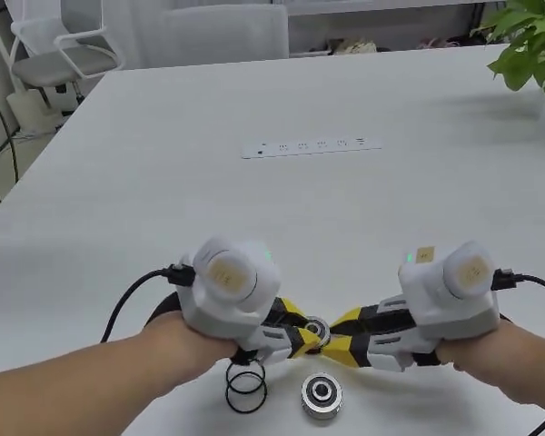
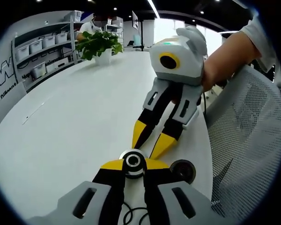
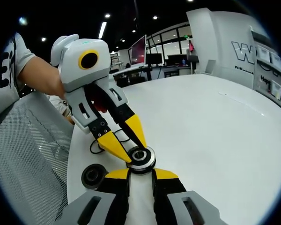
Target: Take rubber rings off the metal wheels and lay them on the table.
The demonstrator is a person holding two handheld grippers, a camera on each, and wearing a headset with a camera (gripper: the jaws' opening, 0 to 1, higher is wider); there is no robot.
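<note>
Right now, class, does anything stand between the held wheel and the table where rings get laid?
Nothing visible does. The wheel, in the left gripper's fingers, hangs over the table; laid rings and another wheel lie nearby.

Bright, even light from white ceiling strip lamps (image 3: 103,29) washes the broad matte white surface (image 1: 363,200); shadows are faint and soft. Both gripper views bow strongly toward their edges.

L tool (image 2: 133,165) clamping wheel (image 2: 133,160), R tool (image 2: 145,146) tips at its rim

head looks down, gripper views share wheel (image 2: 133,161)
</note>
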